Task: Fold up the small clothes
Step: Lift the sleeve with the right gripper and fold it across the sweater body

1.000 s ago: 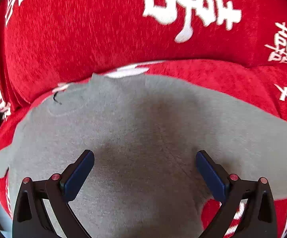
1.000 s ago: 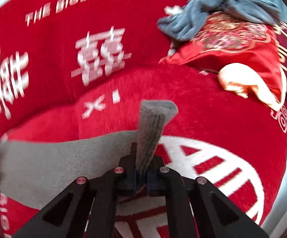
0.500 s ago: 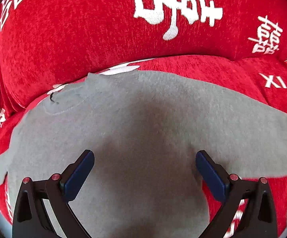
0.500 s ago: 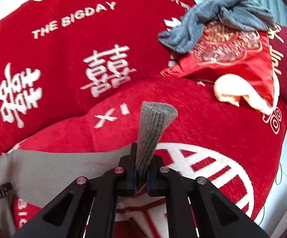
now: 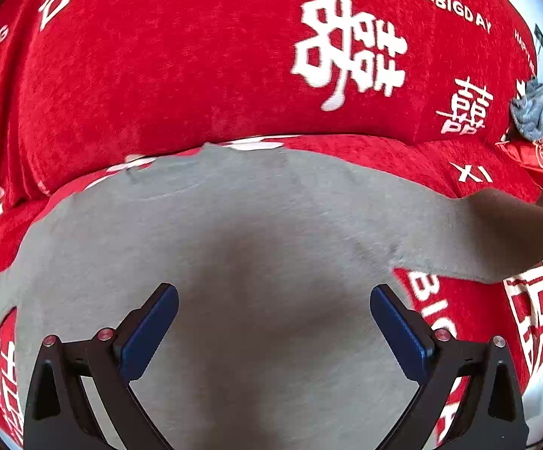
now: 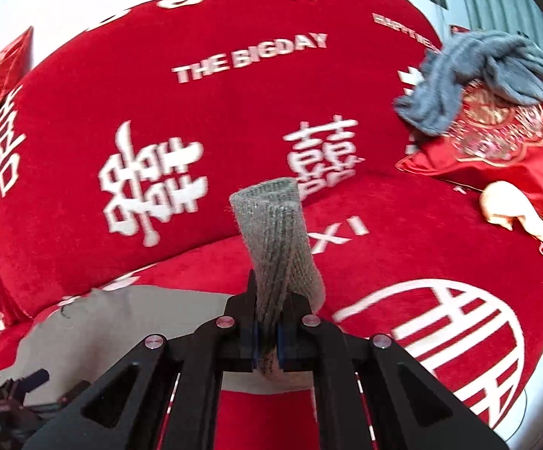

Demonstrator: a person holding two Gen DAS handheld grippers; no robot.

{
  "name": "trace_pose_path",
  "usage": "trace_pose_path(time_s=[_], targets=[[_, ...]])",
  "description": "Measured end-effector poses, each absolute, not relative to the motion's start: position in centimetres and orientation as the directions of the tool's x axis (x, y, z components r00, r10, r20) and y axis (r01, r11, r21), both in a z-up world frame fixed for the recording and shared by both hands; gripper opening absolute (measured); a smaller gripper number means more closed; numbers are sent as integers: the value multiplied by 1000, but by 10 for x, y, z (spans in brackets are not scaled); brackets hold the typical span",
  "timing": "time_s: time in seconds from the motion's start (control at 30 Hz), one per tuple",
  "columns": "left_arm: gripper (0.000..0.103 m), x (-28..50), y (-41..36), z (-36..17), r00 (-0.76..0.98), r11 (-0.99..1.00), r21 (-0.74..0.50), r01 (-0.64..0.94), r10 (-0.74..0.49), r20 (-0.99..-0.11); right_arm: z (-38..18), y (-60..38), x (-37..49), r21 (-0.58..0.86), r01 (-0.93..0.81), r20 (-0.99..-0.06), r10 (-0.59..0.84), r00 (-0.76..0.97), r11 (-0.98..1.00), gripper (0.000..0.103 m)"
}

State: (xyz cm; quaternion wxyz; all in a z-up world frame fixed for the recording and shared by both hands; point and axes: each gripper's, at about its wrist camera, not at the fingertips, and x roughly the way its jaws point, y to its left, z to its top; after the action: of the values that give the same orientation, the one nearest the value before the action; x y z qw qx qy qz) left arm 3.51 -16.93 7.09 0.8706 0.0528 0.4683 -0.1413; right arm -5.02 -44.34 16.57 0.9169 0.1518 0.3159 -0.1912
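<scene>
A small grey sweater (image 5: 256, 232) lies spread flat on the seat of a red sofa (image 5: 196, 75). My left gripper (image 5: 272, 294) hangs open above its body, blue pads (image 5: 151, 330) wide apart with nothing between them. The sweater's right sleeve (image 5: 496, 232) rises off the seat toward the right edge of the left wrist view. My right gripper (image 6: 267, 322) is shut on that sleeve, and the ribbed cuff (image 6: 275, 232) sticks up past its fingers. The sweater's body (image 6: 140, 311) shows low on the left in the right wrist view.
At the sofa's right end a crumpled blue-grey garment (image 6: 489, 71) lies on a red embroidered cushion (image 6: 496, 142). The red backrest (image 6: 233, 131) with white lettering stands behind the seat. A second red cushion (image 6: 1, 71) is at far left.
Both grippers have risen and drawn back from the seat. The right one has lifted the sleeve, which now hangs off the sofa at the right. The left gripper stays open.
</scene>
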Motion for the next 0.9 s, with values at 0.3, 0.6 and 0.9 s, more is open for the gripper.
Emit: trace_pose_path(time_s=[0.3,0.6,0.9], targets=[[103,33,-84,72,526,970,-77,232,-192,-828,188,-341,-11,114,345,-614,-207,761,932,6],[103,31,8,61,522,986,-131,104,-166,-836,186,-236,29,79,229,-623,-131,771,970,6],[103,24,78,55,526,980,-197,2,-169,-834,158,-142,56,2,116,-666,-85,741,993,6]])
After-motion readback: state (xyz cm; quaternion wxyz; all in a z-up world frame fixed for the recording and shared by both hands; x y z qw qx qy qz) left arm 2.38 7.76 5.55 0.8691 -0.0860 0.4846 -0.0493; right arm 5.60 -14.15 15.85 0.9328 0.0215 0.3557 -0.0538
